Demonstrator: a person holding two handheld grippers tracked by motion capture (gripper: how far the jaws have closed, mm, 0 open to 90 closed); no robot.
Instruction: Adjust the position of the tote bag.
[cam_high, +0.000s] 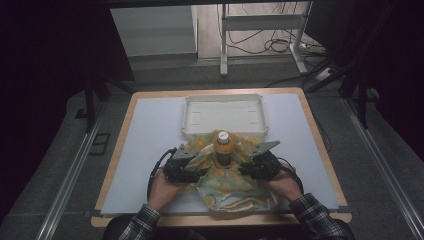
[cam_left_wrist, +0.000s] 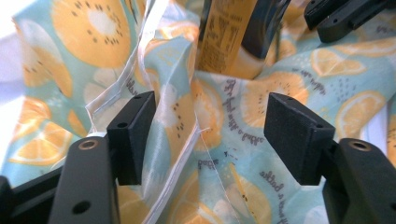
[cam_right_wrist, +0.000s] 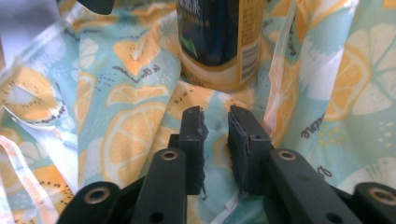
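An orange-capped bottle (cam_high: 223, 147) with a dark and yellow label stands upright on a lemon-print cloth (cam_high: 227, 187) spread near the table's front. My left gripper (cam_high: 199, 165) is at the bottle's left and my right gripper (cam_high: 246, 167) at its right, both low at the cloth. In the left gripper view the jaws (cam_left_wrist: 210, 135) stand wide apart, with a raised fold of cloth (cam_left_wrist: 177, 112) loose between them and the bottle (cam_left_wrist: 224, 37) behind. In the right gripper view the jaws (cam_right_wrist: 215, 121) are a narrow gap apart over the cloth (cam_right_wrist: 130, 121), just short of the bottle (cam_right_wrist: 219, 42).
A shallow white tray (cam_high: 190, 120) sits just behind the bottle on the pale mat (cam_high: 150, 150) that covers the wooden table. A person's hands and plaid sleeves come in from the front edge. Desk legs and cables stand beyond the table.
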